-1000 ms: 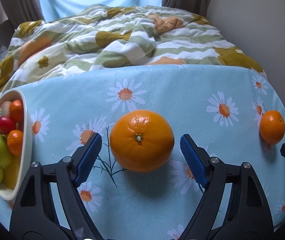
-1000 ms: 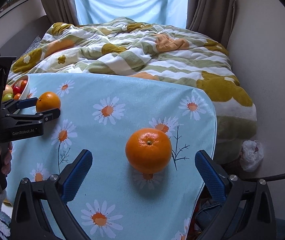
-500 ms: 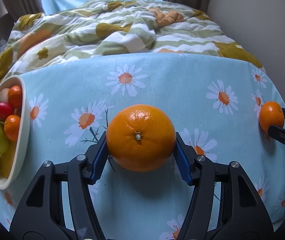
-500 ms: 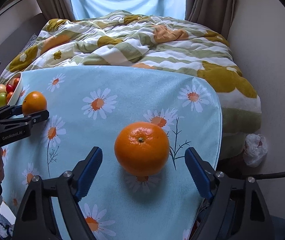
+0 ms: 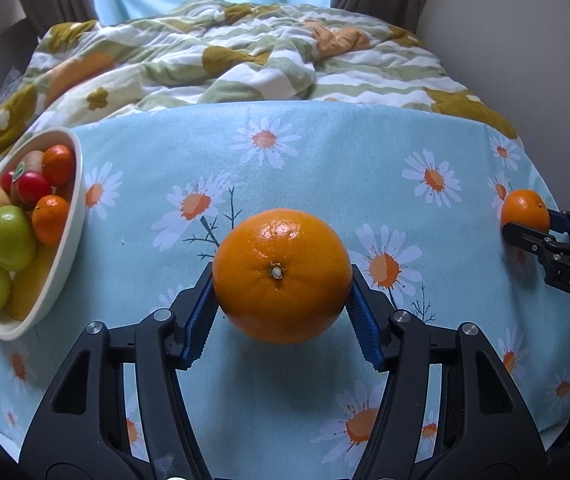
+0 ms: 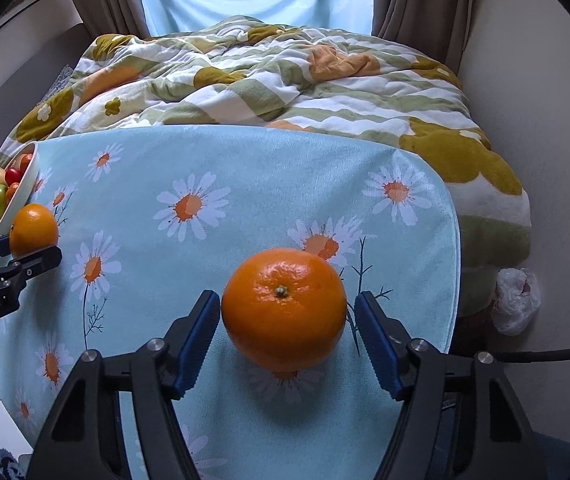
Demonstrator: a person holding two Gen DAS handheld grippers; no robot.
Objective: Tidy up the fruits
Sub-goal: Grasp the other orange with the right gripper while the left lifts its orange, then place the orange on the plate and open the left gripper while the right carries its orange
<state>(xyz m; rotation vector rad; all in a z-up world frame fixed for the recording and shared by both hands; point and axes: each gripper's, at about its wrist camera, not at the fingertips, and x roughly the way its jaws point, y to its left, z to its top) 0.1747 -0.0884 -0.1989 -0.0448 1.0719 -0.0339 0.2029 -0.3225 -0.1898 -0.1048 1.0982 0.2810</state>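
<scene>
My left gripper [image 5: 281, 312] is shut on a large orange [image 5: 281, 275] and holds it just above the daisy tablecloth [image 5: 325, 160]. A white bowl [image 5: 67, 236] with several apples, tangerines and tomatoes stands at the left edge. My right gripper [image 6: 287, 328] is around a second orange [image 6: 283, 309] near the table's right edge; its blue pads [image 6: 199, 340] sit close on both sides, with a small gap on the right. In the right wrist view the left gripper [image 6: 29, 248] and its orange [image 6: 33, 229] show beside the bowl [image 6: 25, 184].
A rumpled striped and flowered quilt [image 5: 245, 52] lies on the bed behind the table. The wall [image 6: 545, 120] is close on the right. A white plastic bag [image 6: 517, 300] lies on the floor past the table's right edge.
My left gripper closed on its orange, lifted it a little and shifted left toward the bowl. My right gripper moved forward around the second orange and its jaws narrowed toward it.
</scene>
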